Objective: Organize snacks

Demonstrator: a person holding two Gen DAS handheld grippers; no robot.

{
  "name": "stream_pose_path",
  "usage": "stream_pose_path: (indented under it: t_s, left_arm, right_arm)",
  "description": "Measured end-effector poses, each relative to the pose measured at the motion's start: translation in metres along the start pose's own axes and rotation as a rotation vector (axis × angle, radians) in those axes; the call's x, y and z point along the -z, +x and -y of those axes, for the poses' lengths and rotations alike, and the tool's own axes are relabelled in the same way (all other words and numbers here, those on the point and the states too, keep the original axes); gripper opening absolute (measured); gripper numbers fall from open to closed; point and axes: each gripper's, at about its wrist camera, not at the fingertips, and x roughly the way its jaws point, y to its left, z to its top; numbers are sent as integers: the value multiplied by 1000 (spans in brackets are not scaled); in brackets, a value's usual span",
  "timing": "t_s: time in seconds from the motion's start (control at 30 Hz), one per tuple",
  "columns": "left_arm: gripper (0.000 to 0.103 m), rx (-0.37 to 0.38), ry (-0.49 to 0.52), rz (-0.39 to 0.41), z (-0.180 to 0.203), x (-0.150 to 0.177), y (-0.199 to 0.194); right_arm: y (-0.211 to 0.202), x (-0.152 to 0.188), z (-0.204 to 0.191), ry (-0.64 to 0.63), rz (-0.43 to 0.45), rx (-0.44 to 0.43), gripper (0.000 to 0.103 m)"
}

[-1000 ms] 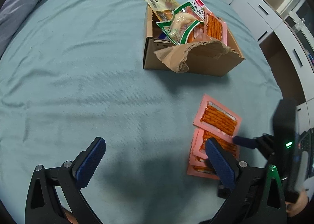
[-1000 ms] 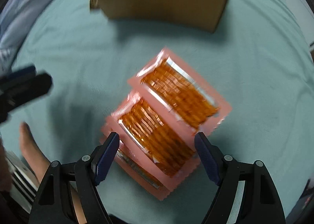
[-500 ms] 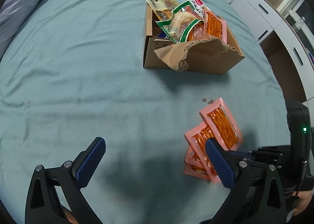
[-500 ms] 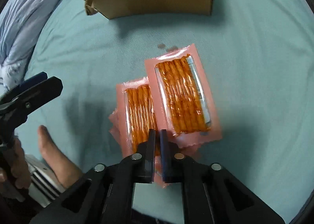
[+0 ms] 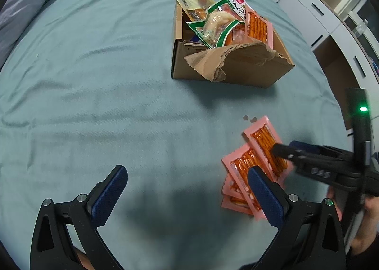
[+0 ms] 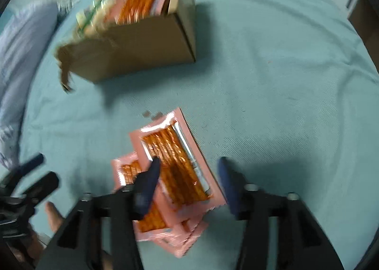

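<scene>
Snack packets lay stacked on the teal bedsheet [image 5: 94, 80], low and right of centre in the left wrist view, below the torn cardboard box [image 5: 236, 68] that already held other snacks.

The right gripper [image 6: 187, 168] hovered over the top pink packet [image 6: 175, 149] of orange sticks; its jaws had just been opening and stood about half apart, the packet lying between them with neither pad pressing it. More pink packets [image 5: 236, 175] lay fanned beneath it. The left gripper [image 5: 187, 189] hung at the bottom of its frame, jaws wide apart and holding nothing, its right fingertip overlapping the stack in the picture.
</scene>
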Motion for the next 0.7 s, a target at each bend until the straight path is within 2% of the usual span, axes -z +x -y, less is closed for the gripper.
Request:
stream_pose_path:
  t_s: [0.07,0.13,0.17,0.3,0.4,0.43,0.6,0.63,0.67,0.7]
  left_arm:
    - [103,0,0,0,0,1,0]
    - [103,-1,1,-2,1,1,0]
    - [103,-2,2,-2,1,2,1]
    - [103,-9,5,-12,3,3,3]
    - [103,-10,4,-10,3,3,3]
    - [103,-12,4,-10,2,2,4]
    - [103,-9,6,-12,2,4,5]
    - [103,-10,11,-14,3,4,5]
    - [103,-17,20,-14,4,5,6]
    - [103,-30,35,-9,7,7,6]
  right_arm:
    - [12,-2,-4,-33,-35,23,54]
    - [15,-4,-11,-59,-24,33,64]
    - [19,-5,-20,-94,-31,58,64]
    - [33,2,-59,-282,-10,223,66]
    - [33,6,-71,-328,-22,204,51]
    - [32,7,-73,-336,-25,201,43]
    - [14,17,-62,-272,-56,111,29]
    - [7,18,-61,-267,-47,102,10]
    - [-4,20,-58,-254,-30,81,10]
    - [-13,21,-54,-237,-16,54,5]
